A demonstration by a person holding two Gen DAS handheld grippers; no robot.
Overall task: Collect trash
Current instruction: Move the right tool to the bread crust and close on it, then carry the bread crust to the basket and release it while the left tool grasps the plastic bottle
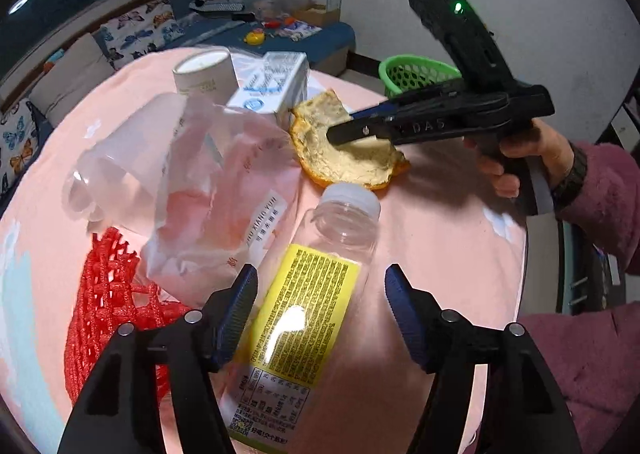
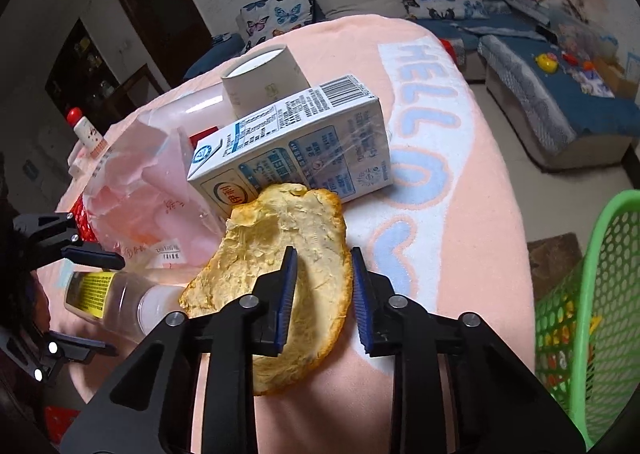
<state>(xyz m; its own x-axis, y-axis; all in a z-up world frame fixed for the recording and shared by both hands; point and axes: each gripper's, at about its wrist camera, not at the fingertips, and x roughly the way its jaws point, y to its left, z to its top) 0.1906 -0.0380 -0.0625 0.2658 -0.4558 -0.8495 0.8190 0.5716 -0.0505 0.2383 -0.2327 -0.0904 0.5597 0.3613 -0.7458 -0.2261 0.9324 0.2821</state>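
The right gripper (image 2: 324, 294) was seen set astride the right-hand edge of the peel (image 2: 280, 274), one pad lying over the pale inner face and the other just outside the rind's rim, so that the peel's curled edge ran up between the jaws, roughly along the line the gripper pointed. The jaws were narrowed but a slim gap was still visible between each pad and the rind; a firm pinch could not be confirmed, and the peel was judged not yet gripped. The peel was lying on the pink cloth (image 2: 460, 254), its far end touching the carton (image 2: 296, 141) directly ahead of the tool. The green basket (image 2: 580, 294) was seen off to the right of this gripper, beyond the table's edge, so the carry was judged to run rightward once the pads closed. The left gripper (image 1: 322, 314) was held open over the bottle (image 1: 316, 294), whose long axis was found to lie nearly along the tool's own pointing line, cap (image 1: 352, 195) away and label toward the camera. The left pad was seen just beside the bottle's flank and the right pad well clear of it, nothing being pressed. The bag (image 1: 224, 181) and the red net (image 1: 112, 294) were lying to the left of that tool. The peel was nearer the right hand, the bottle nearer the left
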